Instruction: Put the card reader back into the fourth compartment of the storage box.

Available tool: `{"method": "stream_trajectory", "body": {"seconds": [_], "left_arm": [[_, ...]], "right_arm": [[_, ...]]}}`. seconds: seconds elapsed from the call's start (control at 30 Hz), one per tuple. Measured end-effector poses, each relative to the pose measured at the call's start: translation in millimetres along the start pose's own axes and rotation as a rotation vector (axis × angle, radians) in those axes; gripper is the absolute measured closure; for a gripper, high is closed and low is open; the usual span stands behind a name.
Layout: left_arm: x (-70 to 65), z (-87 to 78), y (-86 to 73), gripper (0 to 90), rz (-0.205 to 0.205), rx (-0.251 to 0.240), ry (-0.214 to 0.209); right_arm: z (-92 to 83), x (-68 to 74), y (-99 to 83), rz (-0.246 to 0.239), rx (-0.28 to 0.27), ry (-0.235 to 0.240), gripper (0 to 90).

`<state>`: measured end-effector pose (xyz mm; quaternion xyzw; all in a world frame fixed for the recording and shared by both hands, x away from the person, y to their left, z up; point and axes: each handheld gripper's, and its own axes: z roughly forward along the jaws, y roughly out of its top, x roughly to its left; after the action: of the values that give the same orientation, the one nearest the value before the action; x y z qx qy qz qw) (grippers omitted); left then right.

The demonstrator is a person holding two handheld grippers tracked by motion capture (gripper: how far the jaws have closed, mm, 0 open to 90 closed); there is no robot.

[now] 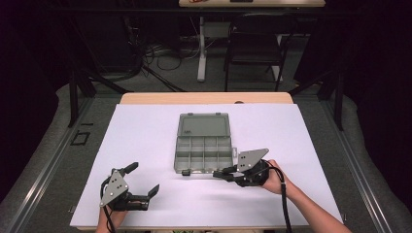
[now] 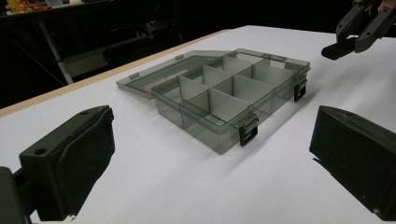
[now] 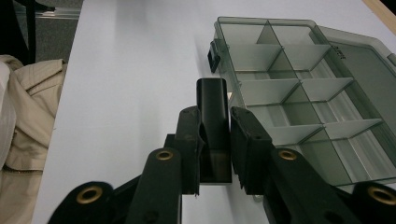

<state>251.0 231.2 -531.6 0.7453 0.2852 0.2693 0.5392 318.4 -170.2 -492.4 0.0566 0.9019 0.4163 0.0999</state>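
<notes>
The black block (image 3: 214, 128) sits clamped between the right gripper (image 1: 222, 173) jaws, its free end sticking out past the fingertips (image 3: 189, 121) toward the open organiser box (image 1: 204, 145); in the left gripper view the same block (image 2: 337, 49) juts from that far gripper, raised off the white table (image 1: 145, 141) and just short of the box's near right corner; the likely step is to set it into one of the empty compartments. To do that well, I would judge it best to keep the grip firm and bring the protruding end over a single cell, clear of the thin dividers (image 2: 211, 77), before lowering; the block looks nearly as wide as a cell, so it should go in squared to the walls, and the pads should part only once it rests on the floor of the cell; a tilted entry could catch a divider or shove the light box along the table. The left gripper (image 1: 141, 180) rests with its jaws wide apart and nothing between them, the box lying ahead of its fingers (image 2: 88, 154), well apart from them; its latch (image 2: 248, 132) faces them.
</notes>
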Motion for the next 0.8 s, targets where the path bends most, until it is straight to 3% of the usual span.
{"method": "stream_trajectory", "body": {"seconds": [0.8], "left_arm": [[-0.1, 1.4, -0.1, 0.2, -0.001, 0.006, -0.007]], "right_arm": [[-17.0, -10.3, 3.3, 0.024, -0.028, -0.071, 73.4]]}}
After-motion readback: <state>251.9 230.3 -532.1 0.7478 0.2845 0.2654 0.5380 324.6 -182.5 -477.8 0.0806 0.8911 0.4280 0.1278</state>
